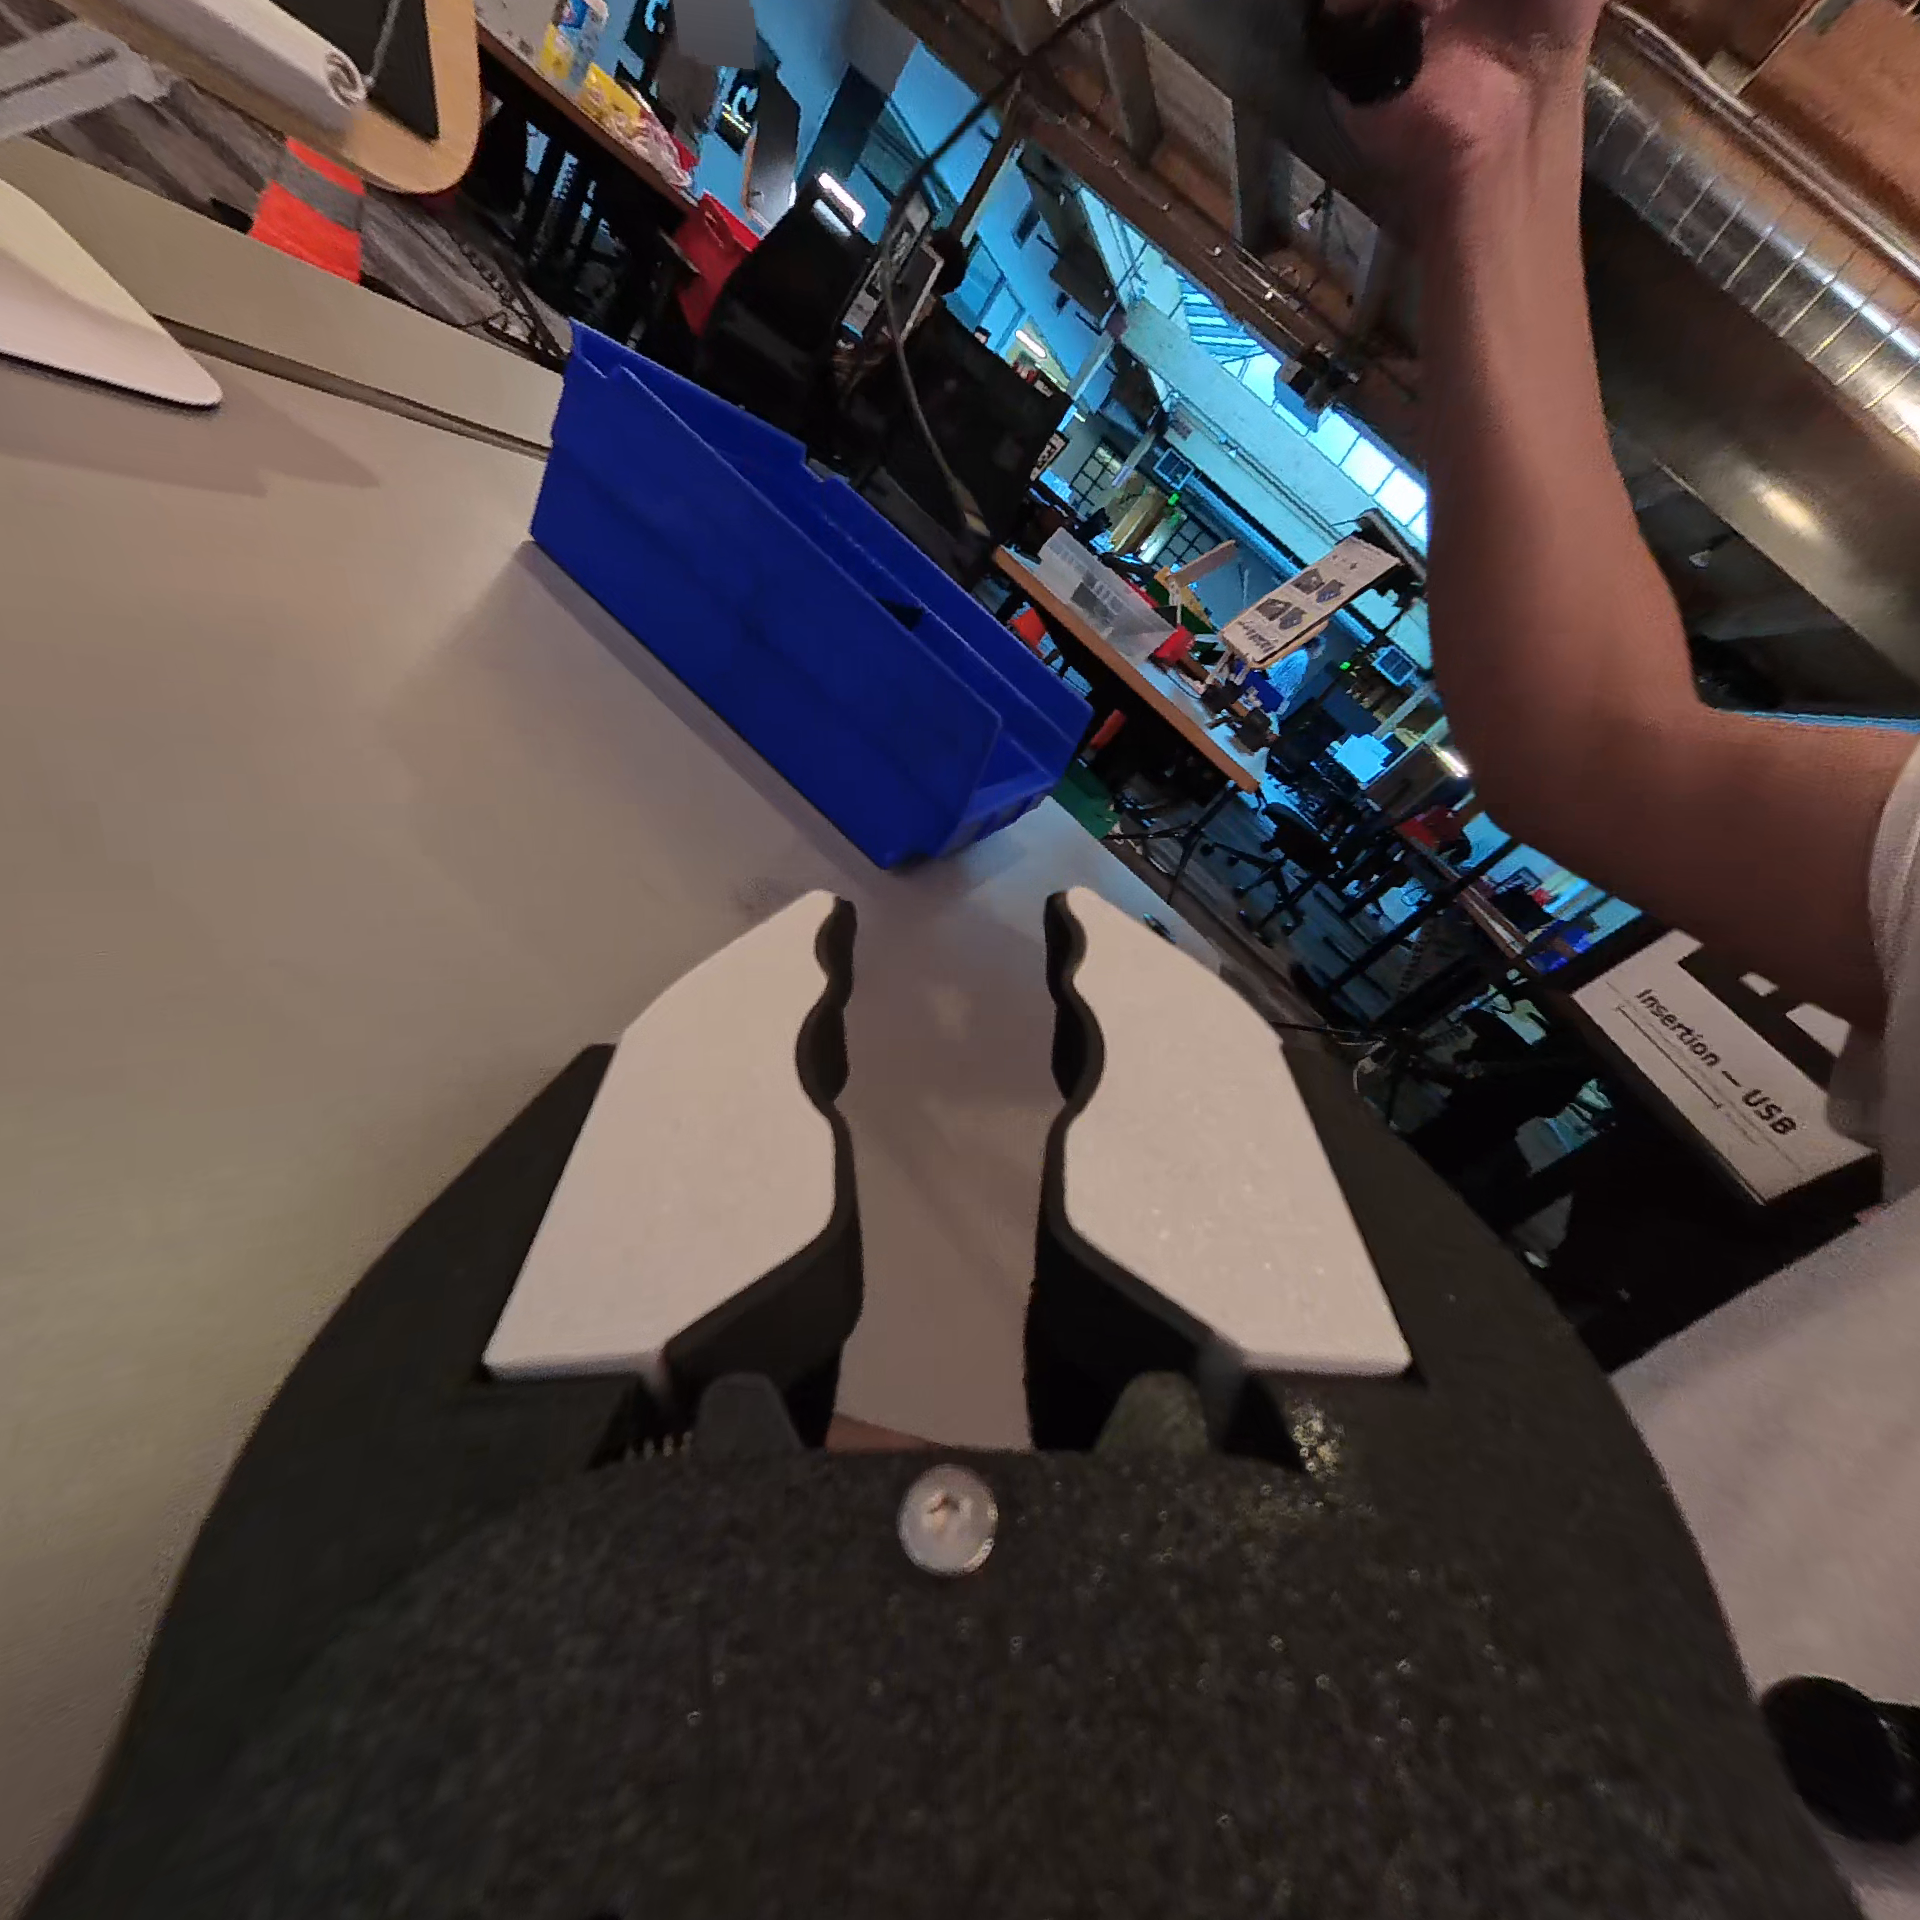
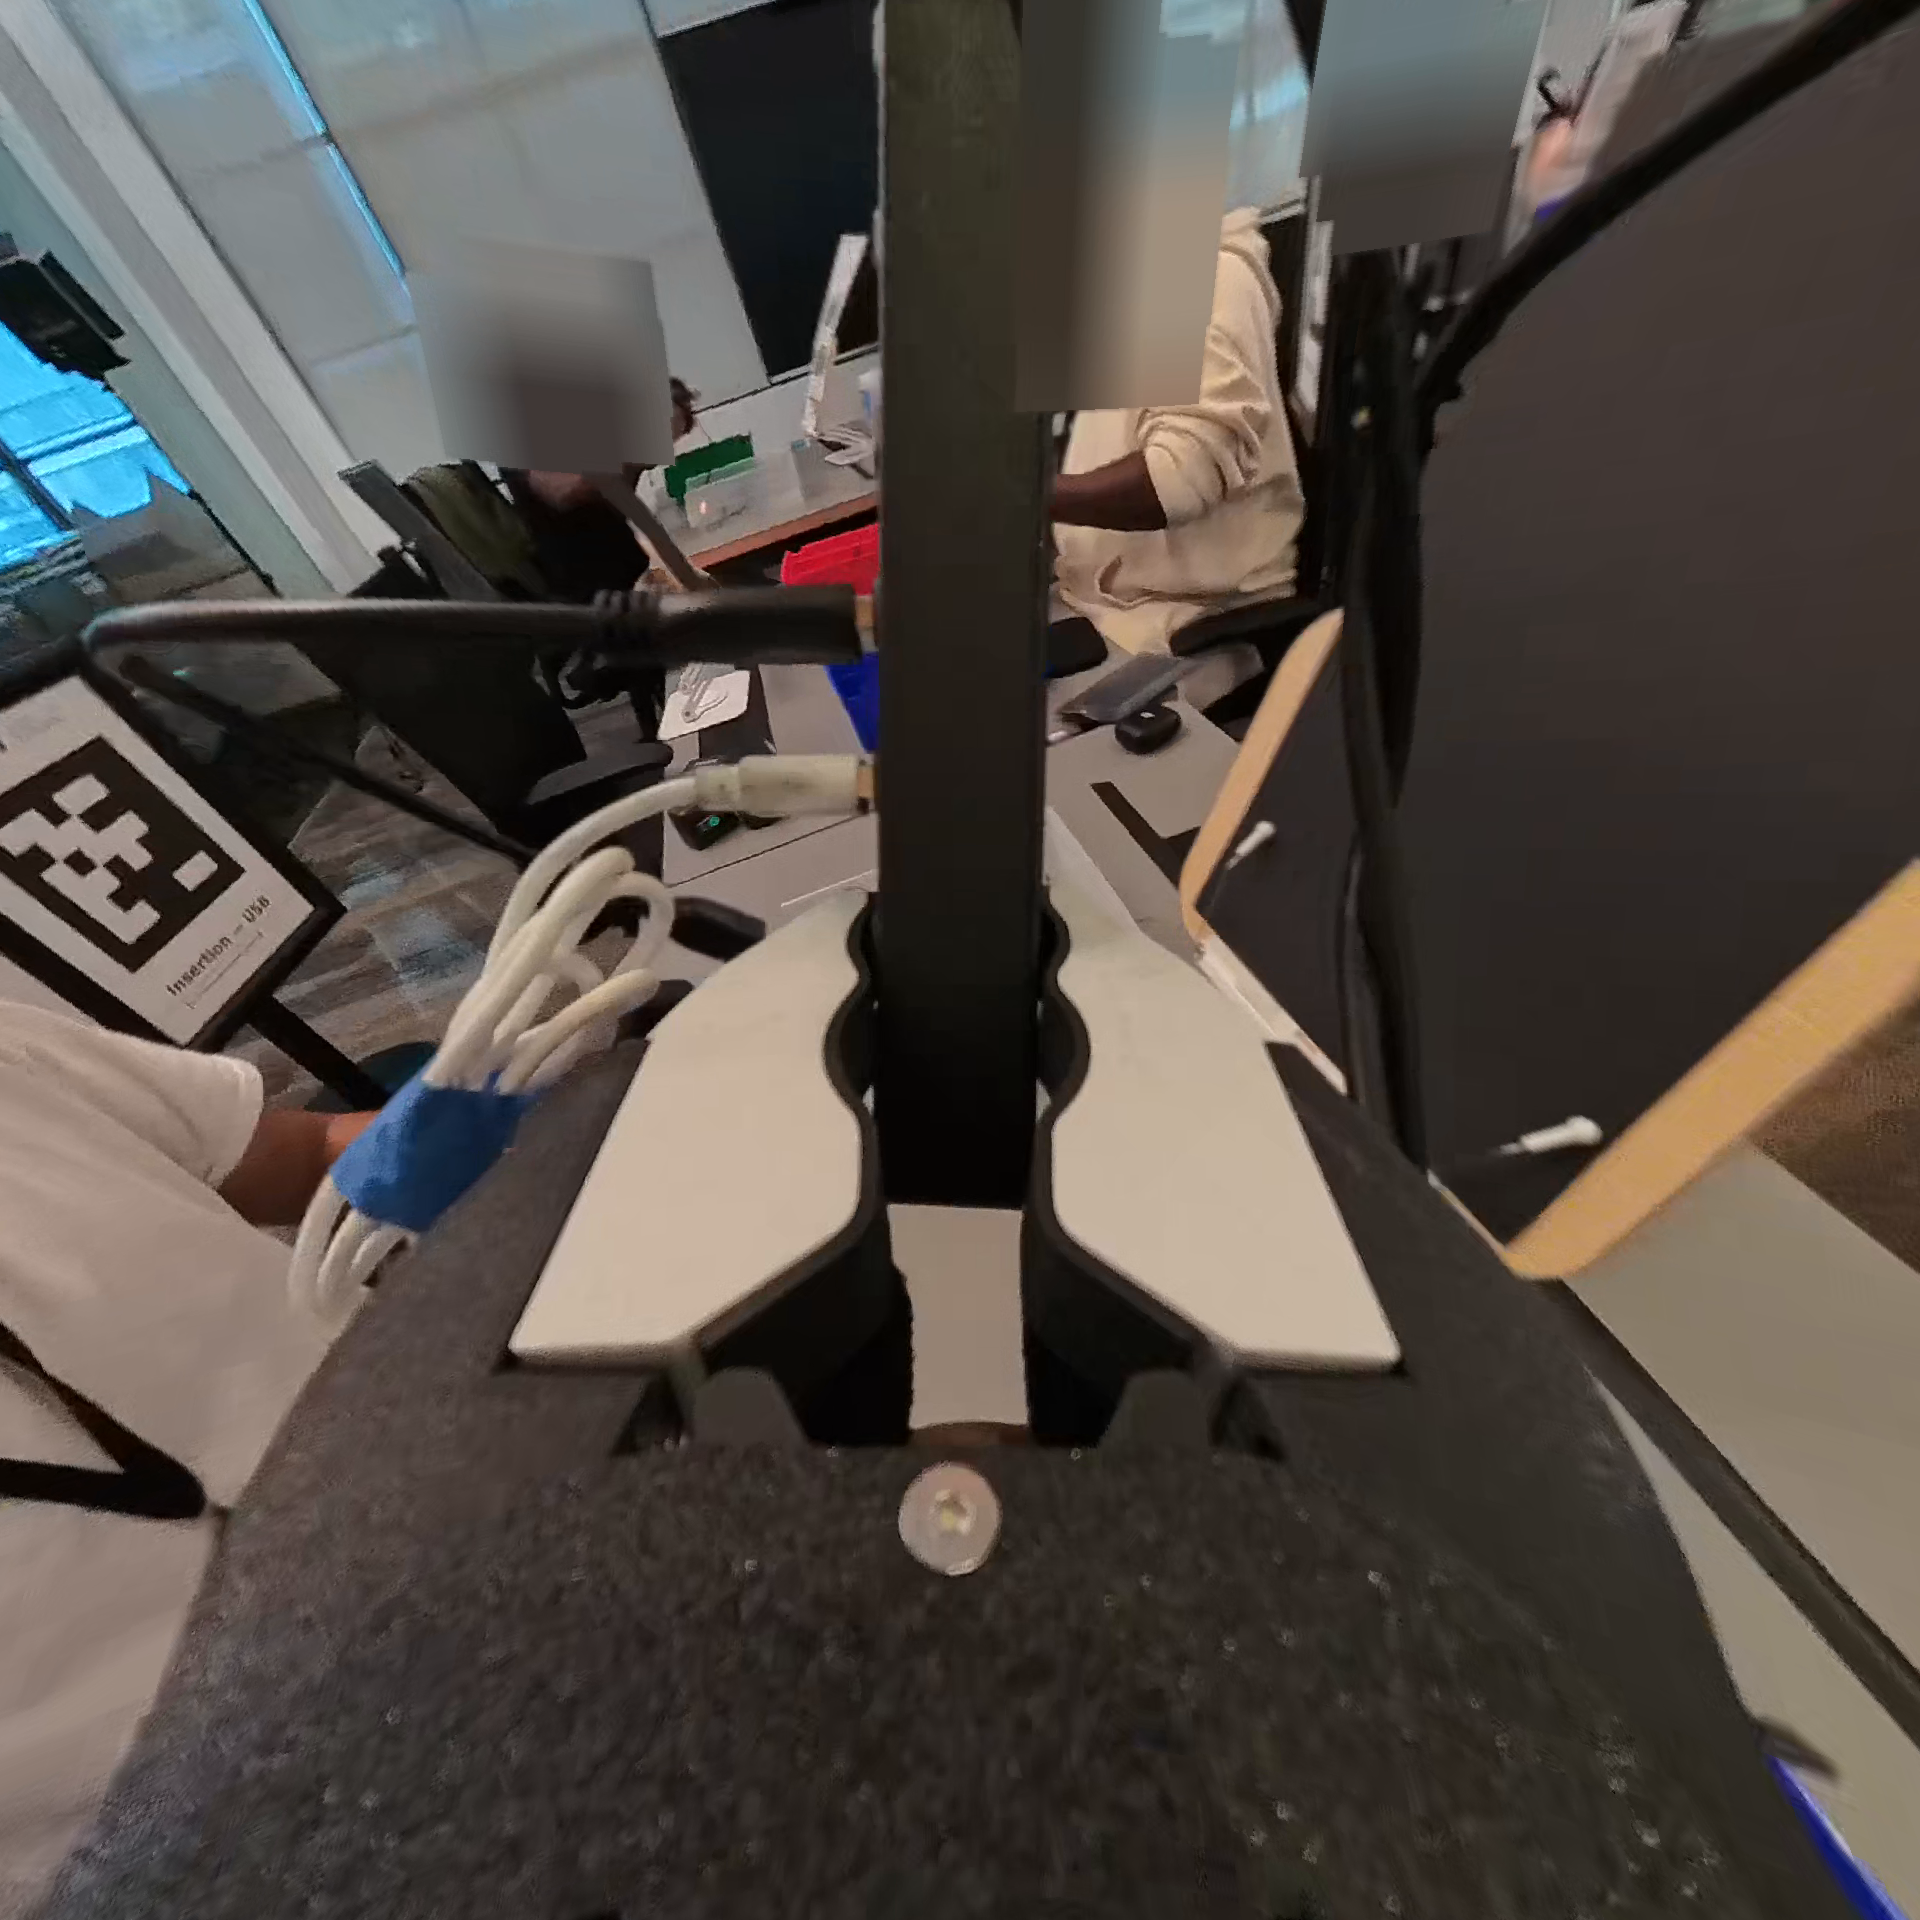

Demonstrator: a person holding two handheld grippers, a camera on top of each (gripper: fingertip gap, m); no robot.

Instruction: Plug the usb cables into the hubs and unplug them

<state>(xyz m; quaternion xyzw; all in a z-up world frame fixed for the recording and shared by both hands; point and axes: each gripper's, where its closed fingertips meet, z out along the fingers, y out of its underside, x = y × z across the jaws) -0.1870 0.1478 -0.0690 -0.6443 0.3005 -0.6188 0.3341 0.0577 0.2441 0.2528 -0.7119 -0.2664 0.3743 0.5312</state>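
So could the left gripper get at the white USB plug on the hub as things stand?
Probably not directly: the left gripper is open and empty but aimed at the blue bin, while the right gripper holds the black hub with the white USB plug aloft.

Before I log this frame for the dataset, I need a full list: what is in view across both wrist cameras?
USB hub: one, black, upright bar clamped in the right gripper.
Black USB cable: one, plugged into the hub's left side, upper port.
White USB cable: one, plugged in below it; its coil bound with blue tape.
Bin: one, blue, on the grey table.
Marker sign: one, black and white, at left.
Left gripper: open, empty, over the table.
Right gripper: shut on the hub.
Person's arm: raised at right.
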